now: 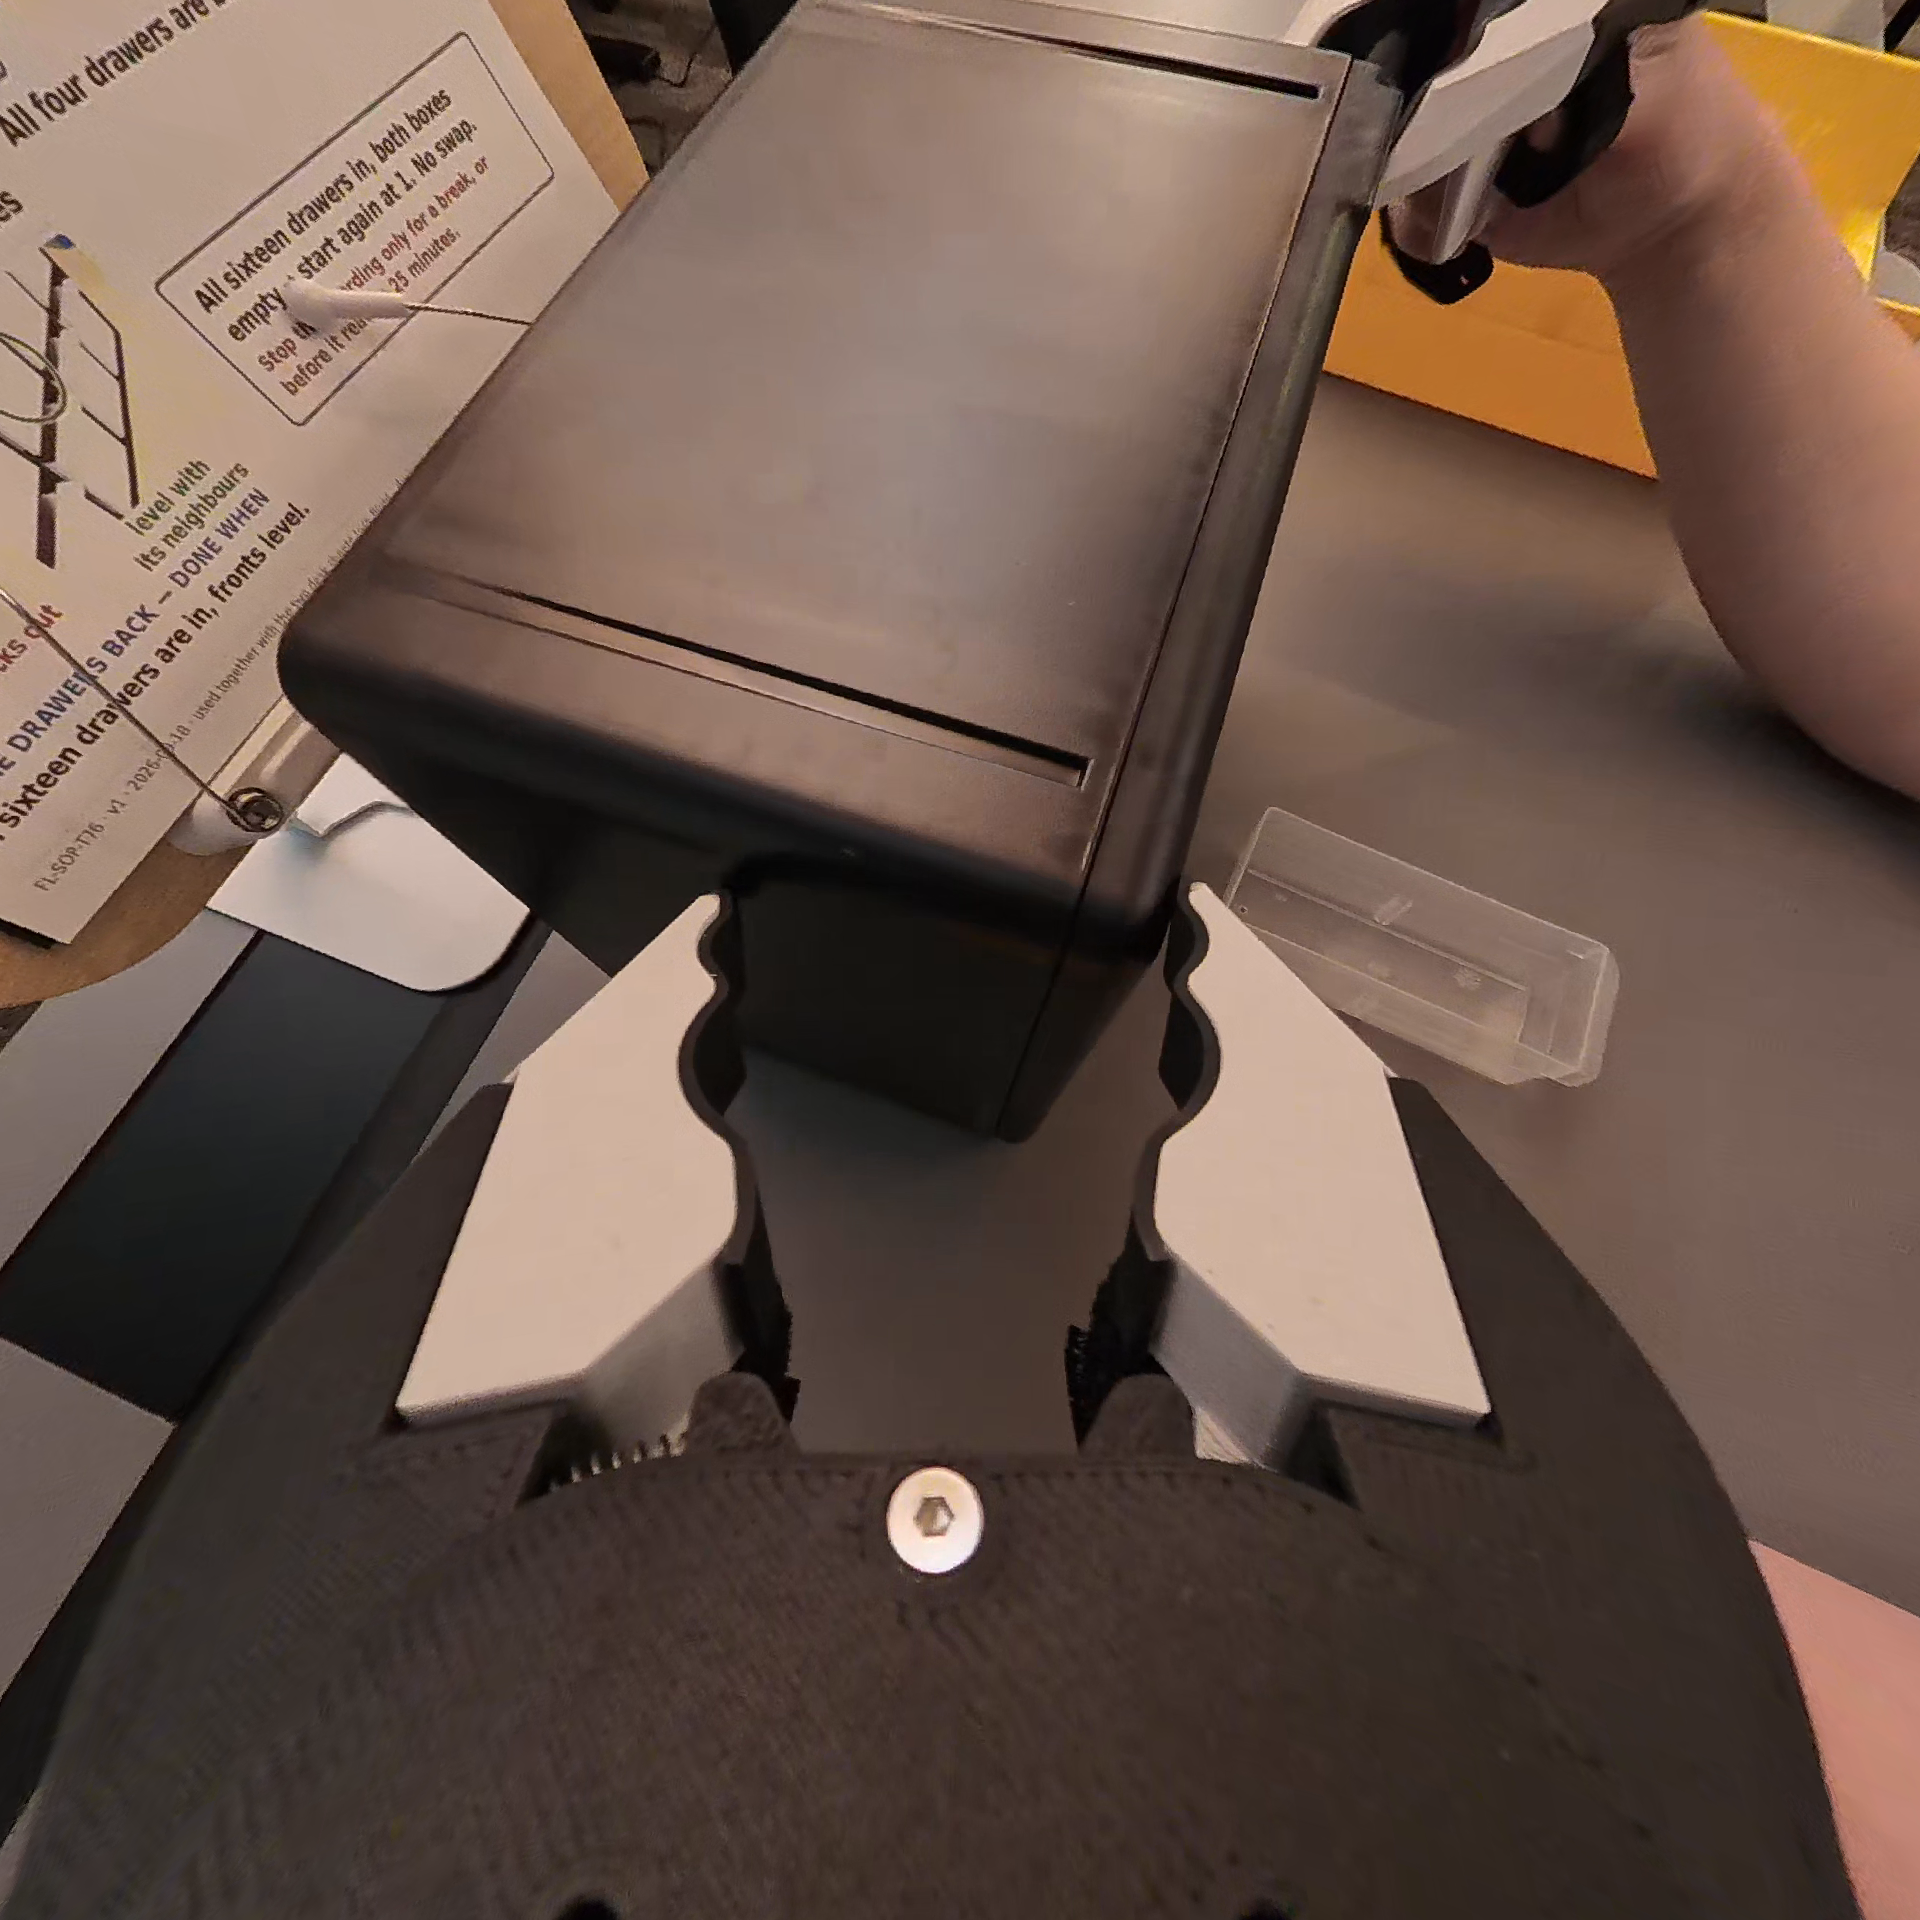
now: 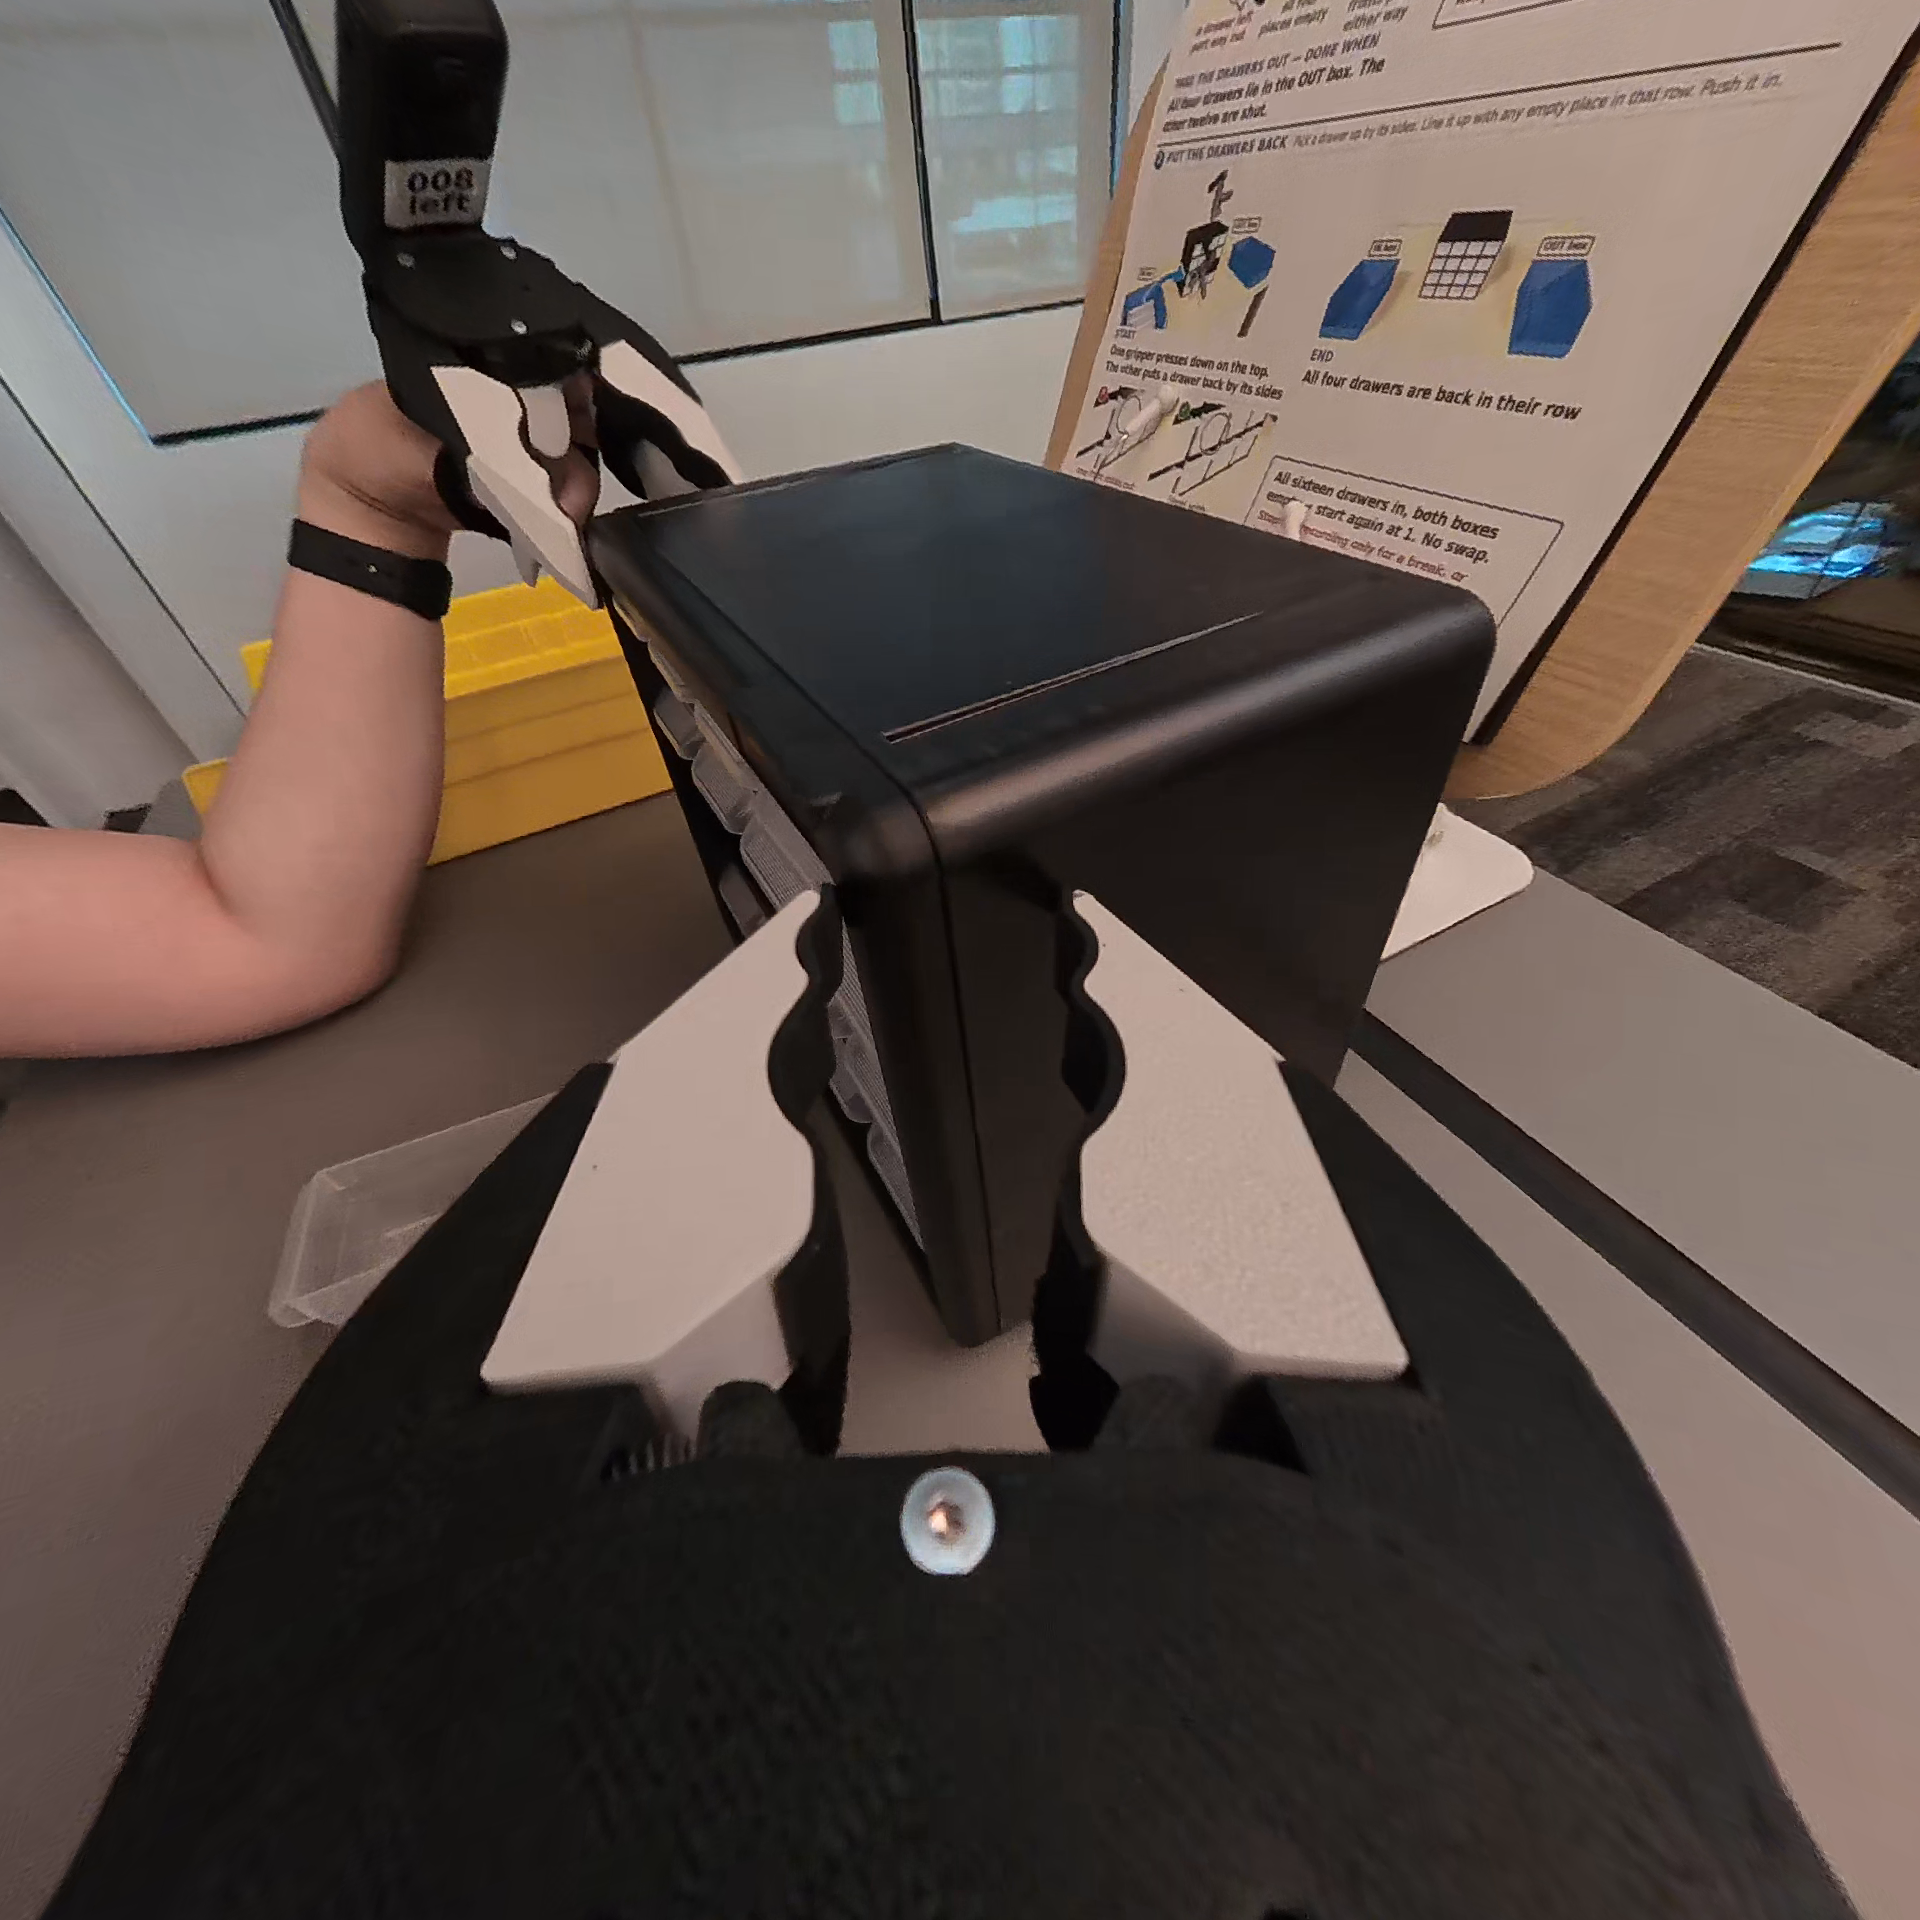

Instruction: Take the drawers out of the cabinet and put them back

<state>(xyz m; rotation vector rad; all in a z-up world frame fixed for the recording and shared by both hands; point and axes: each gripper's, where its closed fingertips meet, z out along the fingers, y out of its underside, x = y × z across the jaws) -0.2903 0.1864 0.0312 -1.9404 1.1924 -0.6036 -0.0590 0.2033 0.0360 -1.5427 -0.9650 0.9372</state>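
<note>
Grey tabletop [image 1: 1558, 675] below, and from my left tongs' camera the tall black plastic drawer cabinet [image 1: 883, 416] fills the middle, its grooved top running away from me. My left gripper [image 1: 956, 935] is spread wide, white fingers [image 1: 613, 1122] either side of the cabinet's near corner and gripping nothing. To the right, one clear plastic drawer [image 1: 1423, 956] lies on the table, just beside the cabinet and out of it. Far corner, top right: my right gripper [image 1: 1444, 218], held in my hand [image 1: 1683, 177], is up against the cabinet's edge; from here I cannot tell how its fingers stand. Behind it is a yellow plastic bin [image 1: 1507, 343]. On the left leans a white printed instruction board on a wooden backing [image 1: 156, 312].

Over to the right tongs' camera. Now the cabinet's rounded vertical corner comes straight at me, between my two fingers. They are parted, one on the front side, one on the plain side wall, and I cannot tell if the pads touch. The cabinet front runs off to the left, showing rows of pale drawers [image 2: 769, 831] seated in their slots. At the far top corner the left tongs are parted too, one fingertip at the front top edge, my hand and its black wristband [image 2: 369, 571] behind them. The clear drawer shows low on the left, partly hidden by my tongs. The yellow bin is behind my forearm, the board is at upper right, and windows fill the background.
</note>
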